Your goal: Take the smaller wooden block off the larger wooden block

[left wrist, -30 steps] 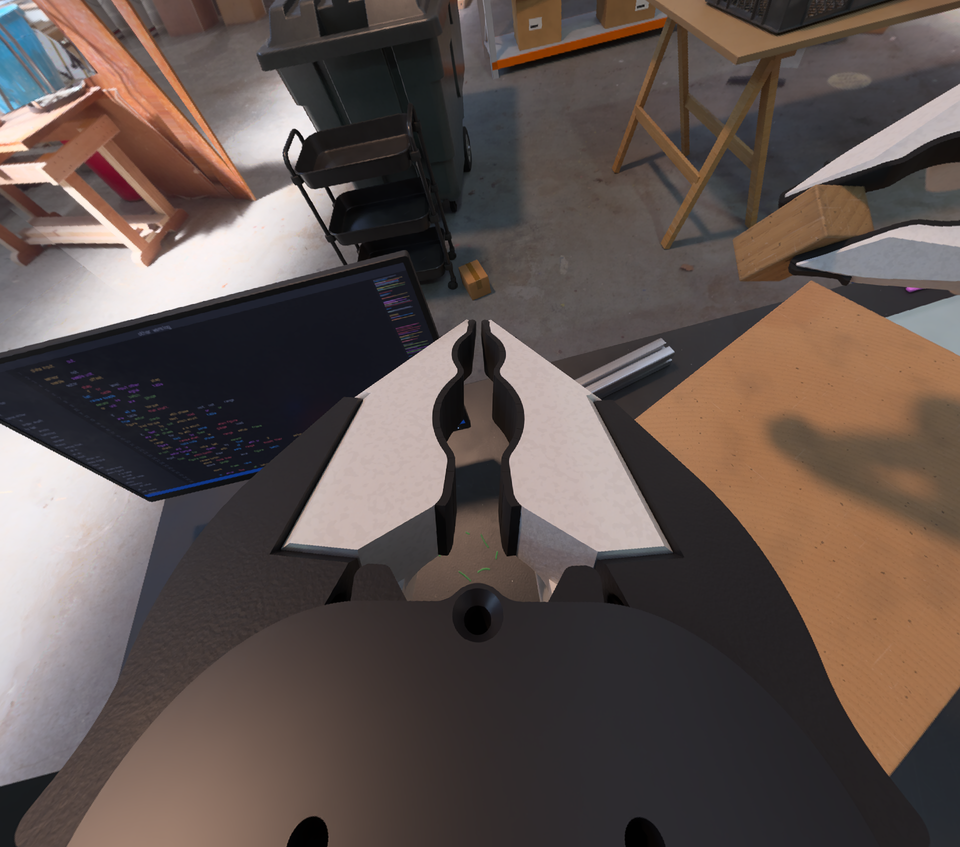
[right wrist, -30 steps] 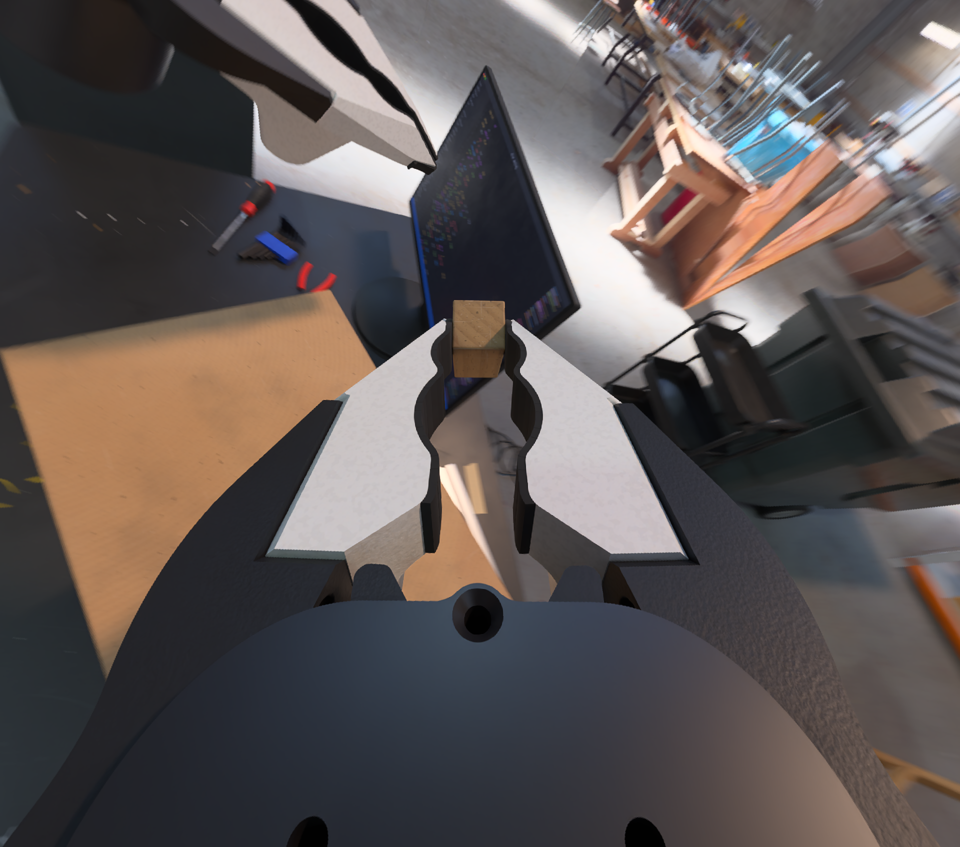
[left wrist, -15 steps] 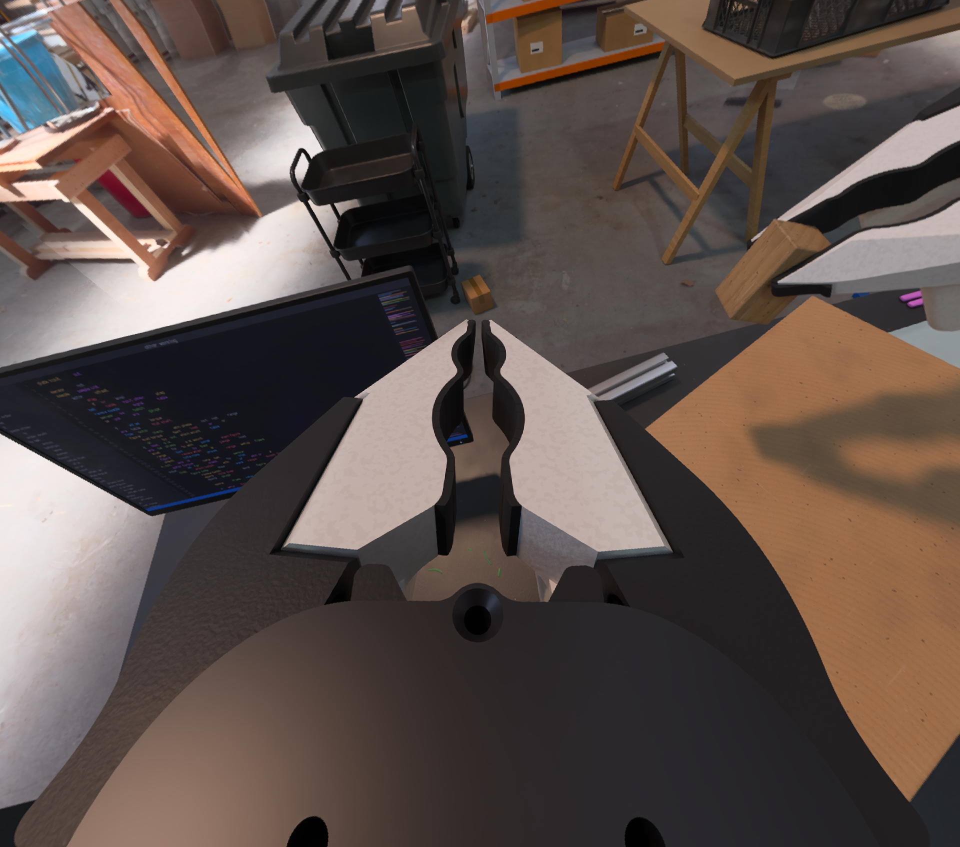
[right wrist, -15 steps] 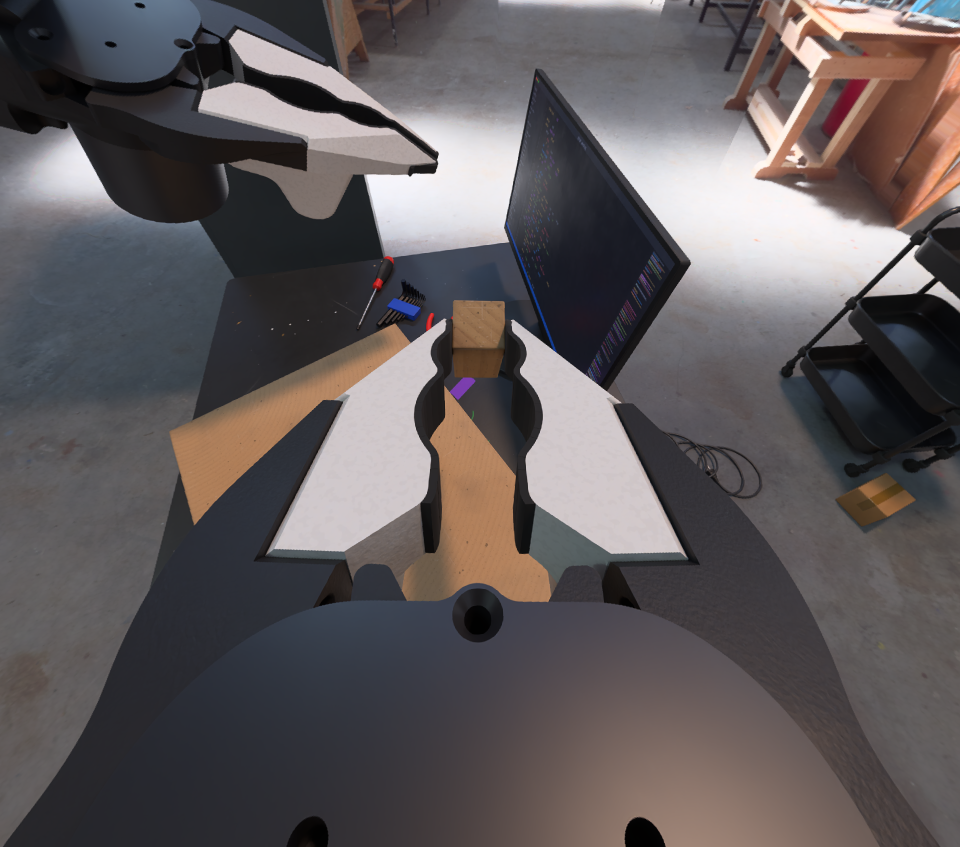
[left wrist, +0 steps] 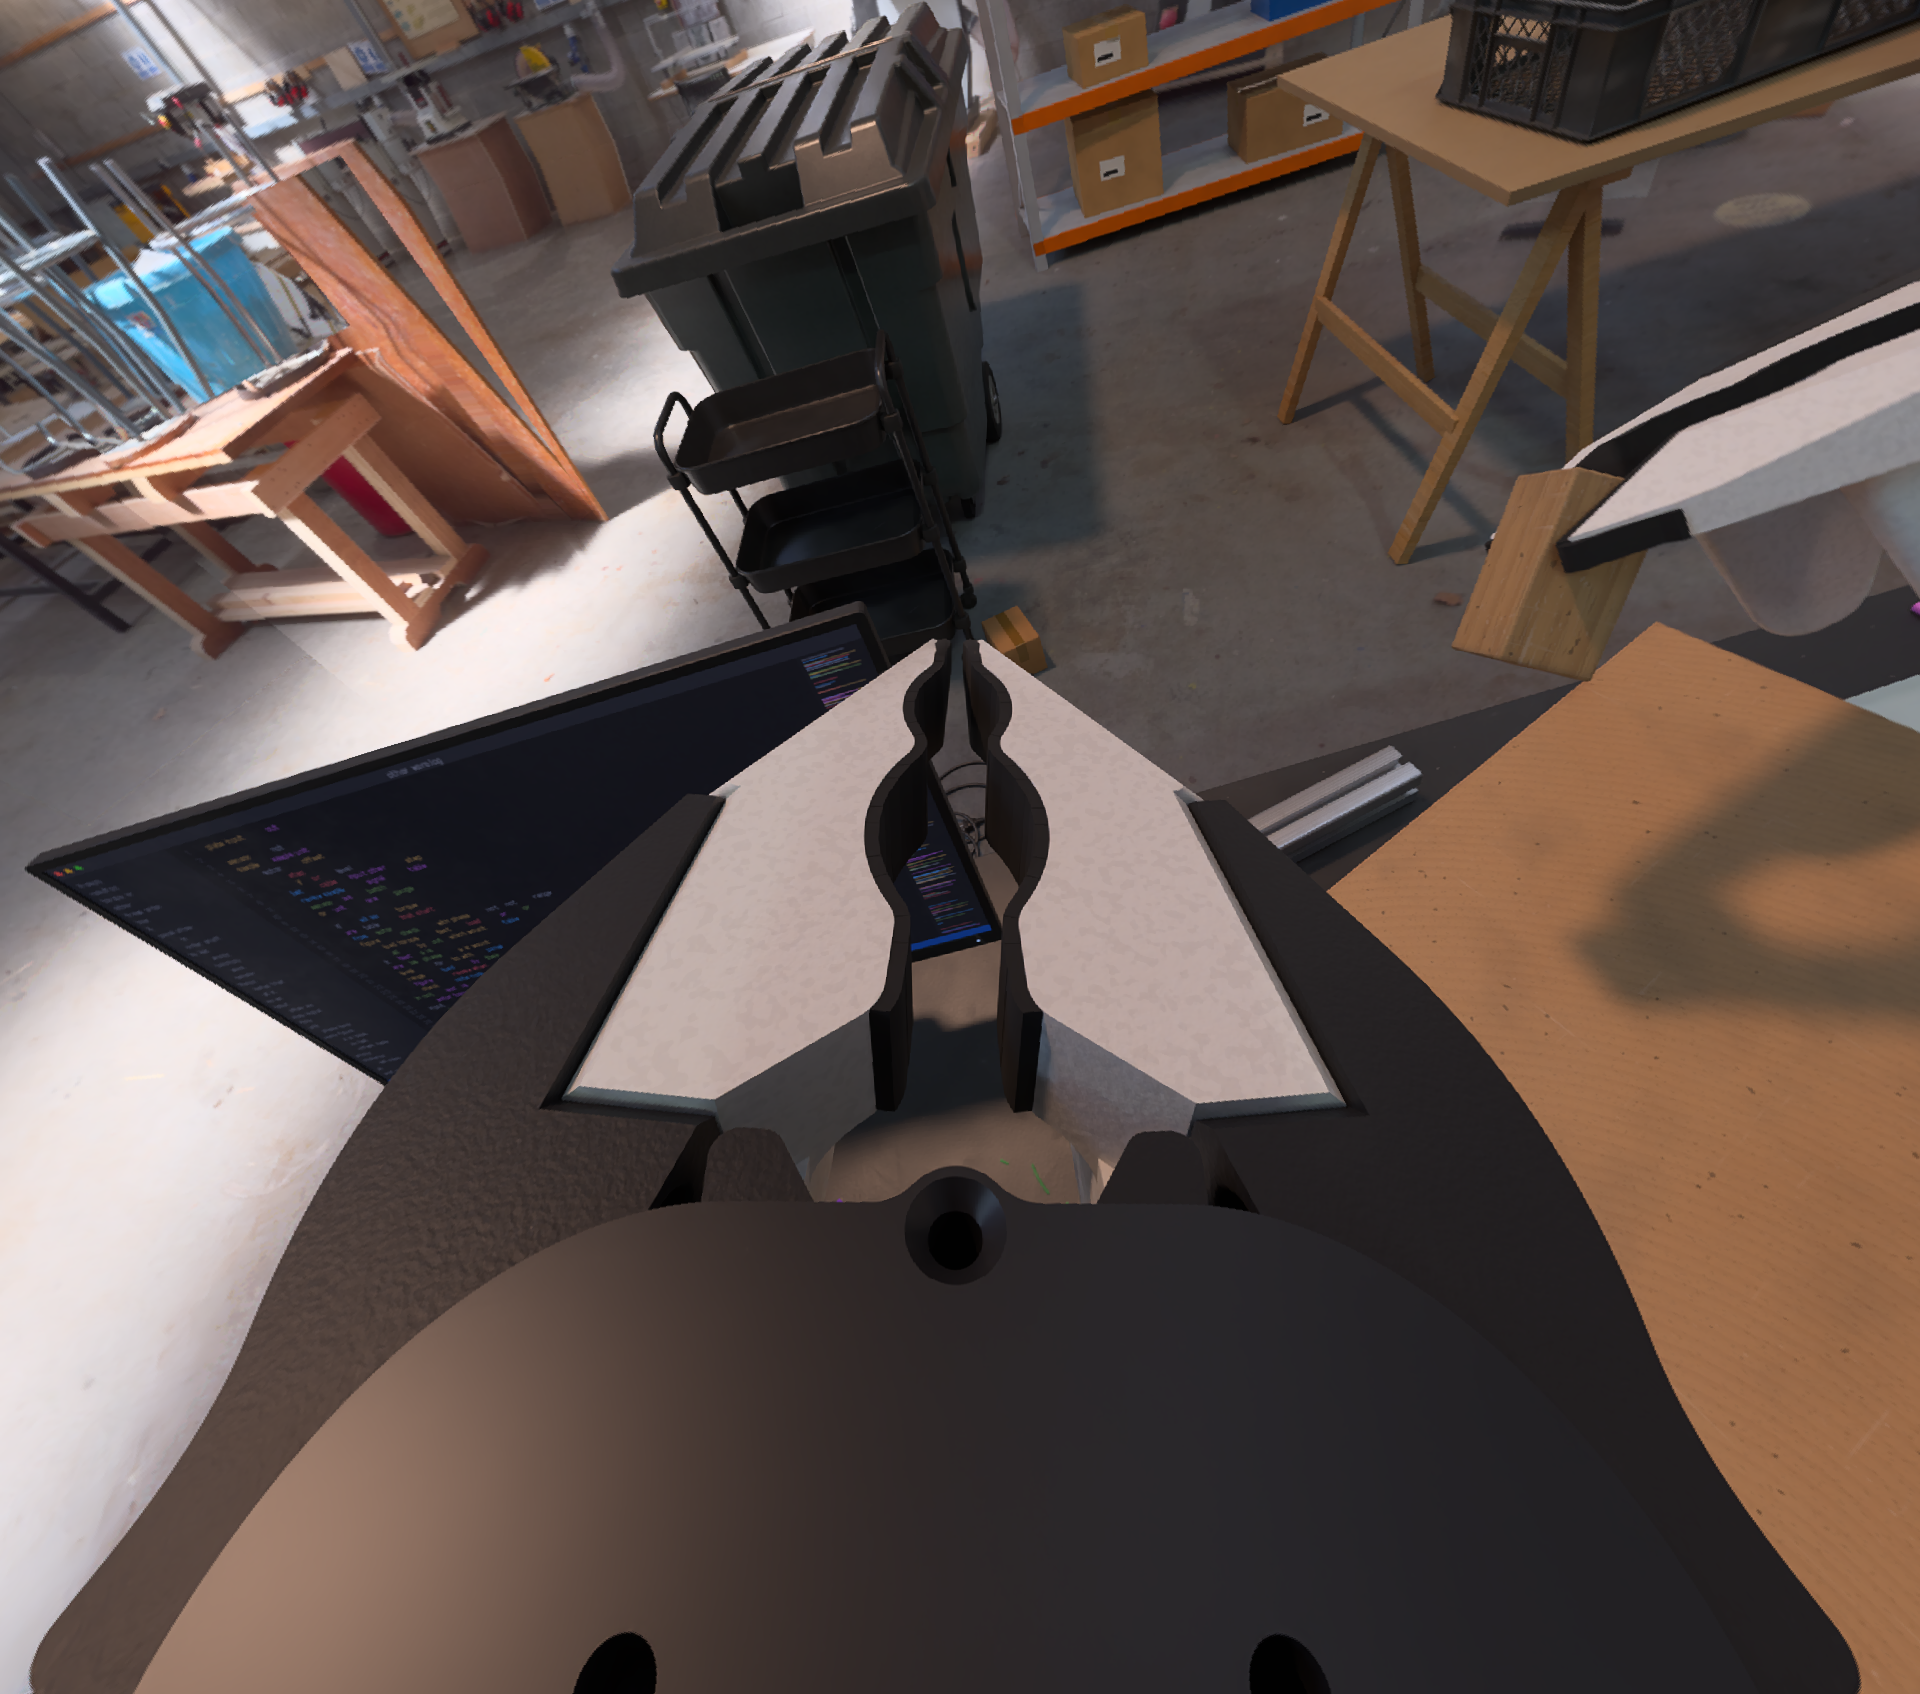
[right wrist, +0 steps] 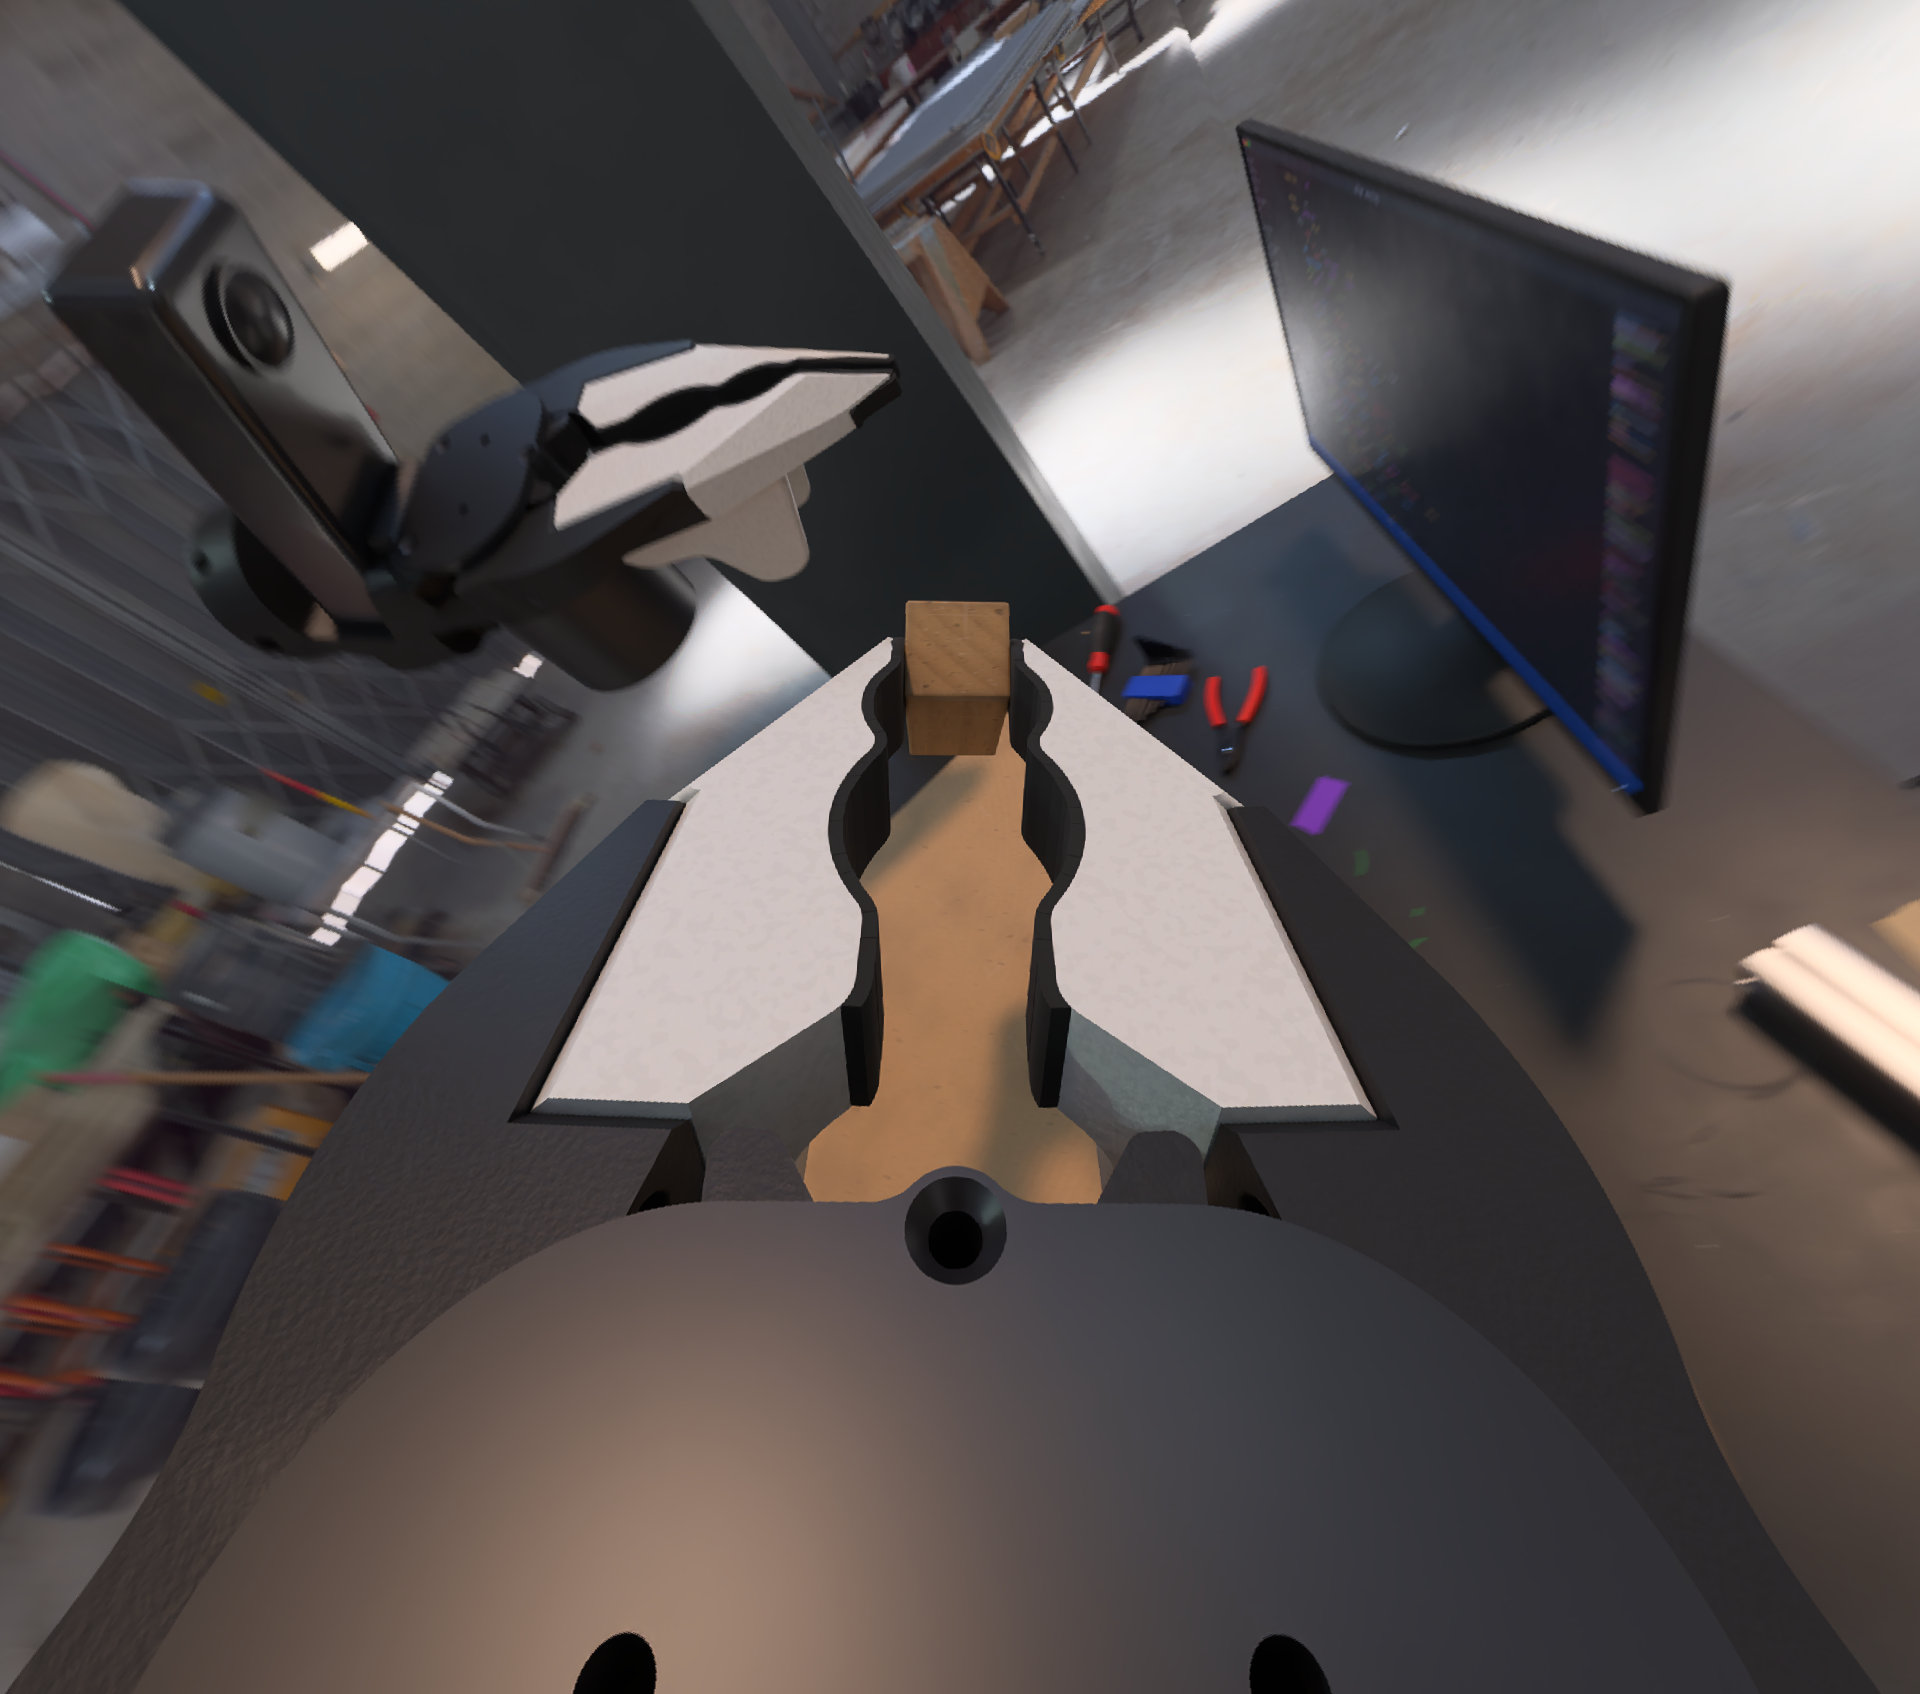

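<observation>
My right gripper point(right wrist: 956, 657) is shut on a small wooden block point(right wrist: 956, 676), held between its fingertips in the air above a tan mat point(right wrist: 951, 896). The same block point(left wrist: 1543, 579) shows at the right of the left wrist view, pinched by the right gripper point(left wrist: 1600, 538). My left gripper point(left wrist: 958, 652) is shut and empty, held above the desk near a monitor point(left wrist: 436, 855); it also shows in the right wrist view point(right wrist: 883, 387), up and left of the block. The larger wooden block is not in view.
A tan mat point(left wrist: 1662, 969) covers the dark desk. A monitor point(right wrist: 1475, 439) stands on the desk's far side. A screwdriver point(right wrist: 1101, 636), red pliers point(right wrist: 1236, 709), a blue piece point(right wrist: 1155, 688) and a purple piece point(right wrist: 1320, 805) lie beyond the mat. An aluminium bar point(left wrist: 1340, 803) lies at the desk edge.
My right gripper has swung and turned with the small block still in it; its view now tilts and the monitor sits to its right. The left gripper stays shut and has tilted up slightly.
</observation>
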